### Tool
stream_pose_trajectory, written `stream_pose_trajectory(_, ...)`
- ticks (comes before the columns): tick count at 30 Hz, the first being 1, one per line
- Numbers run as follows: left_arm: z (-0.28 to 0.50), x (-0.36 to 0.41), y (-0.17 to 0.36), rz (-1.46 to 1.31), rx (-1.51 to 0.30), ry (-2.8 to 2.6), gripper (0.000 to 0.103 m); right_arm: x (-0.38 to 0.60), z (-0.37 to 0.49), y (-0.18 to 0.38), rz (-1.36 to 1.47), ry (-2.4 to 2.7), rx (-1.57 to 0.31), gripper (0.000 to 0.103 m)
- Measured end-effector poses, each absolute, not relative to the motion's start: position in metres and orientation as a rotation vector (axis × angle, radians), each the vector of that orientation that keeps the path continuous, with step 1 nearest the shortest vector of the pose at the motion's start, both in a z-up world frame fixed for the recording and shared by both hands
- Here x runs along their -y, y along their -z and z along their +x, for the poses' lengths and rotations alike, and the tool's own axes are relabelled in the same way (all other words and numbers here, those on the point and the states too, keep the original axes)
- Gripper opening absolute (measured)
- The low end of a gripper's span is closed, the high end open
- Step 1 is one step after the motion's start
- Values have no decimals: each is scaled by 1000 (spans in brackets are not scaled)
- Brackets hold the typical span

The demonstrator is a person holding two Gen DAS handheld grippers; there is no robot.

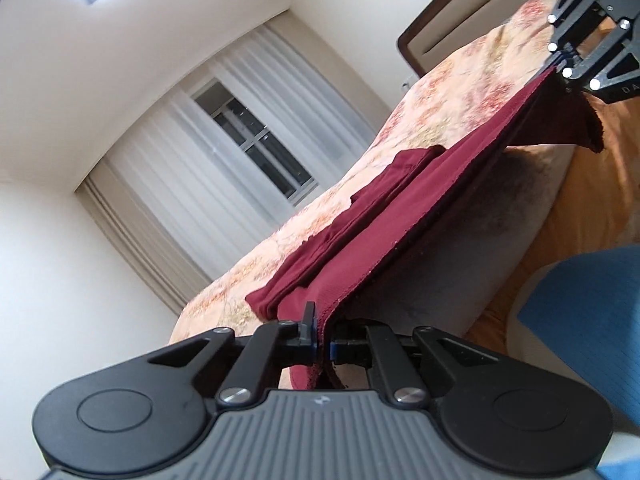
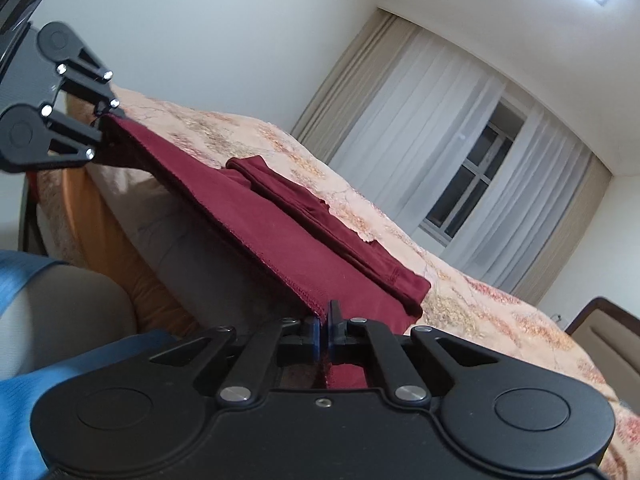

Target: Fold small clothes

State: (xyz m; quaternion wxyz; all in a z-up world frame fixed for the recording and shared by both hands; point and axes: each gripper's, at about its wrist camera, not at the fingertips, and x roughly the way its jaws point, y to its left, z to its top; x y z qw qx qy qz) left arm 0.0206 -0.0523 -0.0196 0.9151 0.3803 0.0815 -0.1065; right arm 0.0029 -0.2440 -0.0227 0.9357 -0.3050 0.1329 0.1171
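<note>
From the left wrist view, I see my left gripper (image 1: 322, 344) closed tight on one corner of the dark red knitted garment (image 1: 384, 216), the hem pinched between its blue-lined pads. The cloth runs in a straight, taut edge away from it to my right gripper (image 1: 560, 68), which is far off near the wooden headboard (image 1: 416, 36) and also bites the hem. The near part of the garment hangs lifted off the floral peach bedspread (image 1: 452, 92); the far part lies on the bedspread, with a sleeve already folded in on top. From the right wrist view, my right gripper (image 2: 323, 334) is fully closed on the other hem corner, and the left gripper (image 2: 100, 120) holds its corner at the far end of the same edge. Here the garment (image 2: 280, 236) rests mostly on the bedspread (image 2: 480, 304), its folded sleeve on the window side. I judge the sleeves are done, and the bottom-to-top fold is only starting; laying it over and smoothing is left.
</note>
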Motion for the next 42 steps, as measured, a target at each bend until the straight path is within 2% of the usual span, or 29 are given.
stream_pose_trajectory(10,-45,36,10,802,-290,388,4,252,-62,-3,-573,-411,-435,2)
stream_pose_trajectory(15,-39,25,-6,741,-326,423,4,257,-56,-11,-514,-455,-481,2)
stream_pose_trajectory(19,-18,21,-32,620,-330,437,4,262,-36,-32,-475,-481,-451,2)
stream_pose_trajectory(27,60,15,-100,477,-276,394,4,270,37,-97,-585,-436,-276,2)
stream_pose_trajectory(32,129,23,-131,460,-285,350,4,270,116,-128,-640,-430,-245,2)
stream_pose_trajectory(37,219,36,-141,448,-319,320,4,270,205,-126,-679,-401,-276,3)
stream_pose_trajectory(42,311,42,-119,421,-405,331,4,289,301,-101,-573,-402,-402,3)
